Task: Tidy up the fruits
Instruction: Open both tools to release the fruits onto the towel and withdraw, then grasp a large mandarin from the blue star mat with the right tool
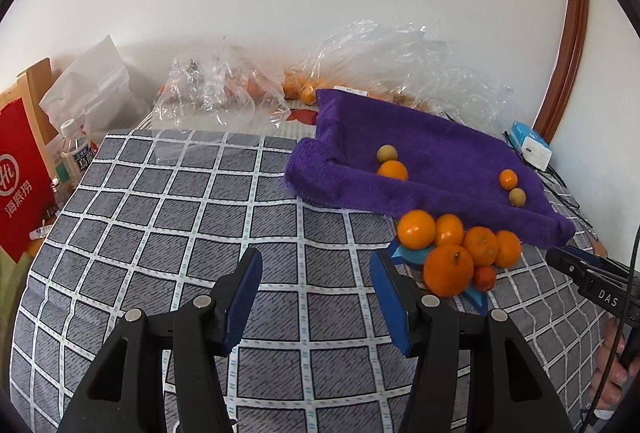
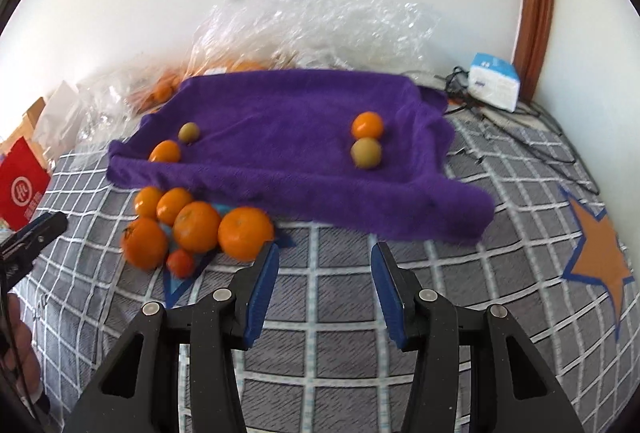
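A pile of several oranges (image 1: 460, 249) (image 2: 196, 229) with one small red-orange fruit (image 1: 485, 277) lies on the grey checked cover in front of a purple towel (image 1: 440, 157) (image 2: 288, 137). On the towel lie two small oranges (image 2: 367, 125) (image 2: 165, 151) and two yellow-green fruits (image 2: 366, 152) (image 2: 189, 132). My left gripper (image 1: 316, 273) is open and empty, left of the pile. My right gripper (image 2: 325, 265) is open and empty, just right of the pile, near the towel's front edge.
Clear plastic bags (image 1: 224, 93) (image 2: 320, 25) holding more oranges lie at the back by the wall. A red package (image 1: 20, 177) and bottles (image 1: 76, 149) stand at the left. A white-blue box (image 2: 494, 81) and cables lie at the right. An orange star (image 2: 596, 253) is printed on the cover.
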Tool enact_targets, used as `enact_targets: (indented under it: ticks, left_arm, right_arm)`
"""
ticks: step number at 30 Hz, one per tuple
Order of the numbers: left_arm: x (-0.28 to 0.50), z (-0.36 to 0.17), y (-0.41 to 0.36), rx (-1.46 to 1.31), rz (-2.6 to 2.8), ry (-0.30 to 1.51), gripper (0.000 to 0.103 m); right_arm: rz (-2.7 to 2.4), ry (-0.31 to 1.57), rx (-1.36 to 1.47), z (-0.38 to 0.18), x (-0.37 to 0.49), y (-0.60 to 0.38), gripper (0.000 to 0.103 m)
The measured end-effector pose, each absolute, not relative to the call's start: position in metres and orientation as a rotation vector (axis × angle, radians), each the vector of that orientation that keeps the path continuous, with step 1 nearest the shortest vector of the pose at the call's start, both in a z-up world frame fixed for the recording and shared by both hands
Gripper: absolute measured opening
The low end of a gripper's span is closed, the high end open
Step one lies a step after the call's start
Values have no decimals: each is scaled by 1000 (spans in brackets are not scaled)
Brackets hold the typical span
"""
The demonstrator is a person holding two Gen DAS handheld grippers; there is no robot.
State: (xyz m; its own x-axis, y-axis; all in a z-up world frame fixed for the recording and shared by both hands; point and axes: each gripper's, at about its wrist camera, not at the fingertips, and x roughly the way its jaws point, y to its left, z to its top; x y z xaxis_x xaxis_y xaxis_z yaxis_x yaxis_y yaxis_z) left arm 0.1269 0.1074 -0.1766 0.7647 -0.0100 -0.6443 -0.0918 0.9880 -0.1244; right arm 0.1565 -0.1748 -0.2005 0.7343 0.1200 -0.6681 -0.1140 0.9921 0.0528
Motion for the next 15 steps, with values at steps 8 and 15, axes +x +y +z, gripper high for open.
enact_targets:
  ticks: [8,15]
  left_arm:
    - [132,-201,120,-200,43,776,54]
    - [131,-205,126,-253,40,794,54]
  right_arm:
    - [233,760,-59,-210,167,-136,48]
    - [247,808,-117,-222,186,-119,48]
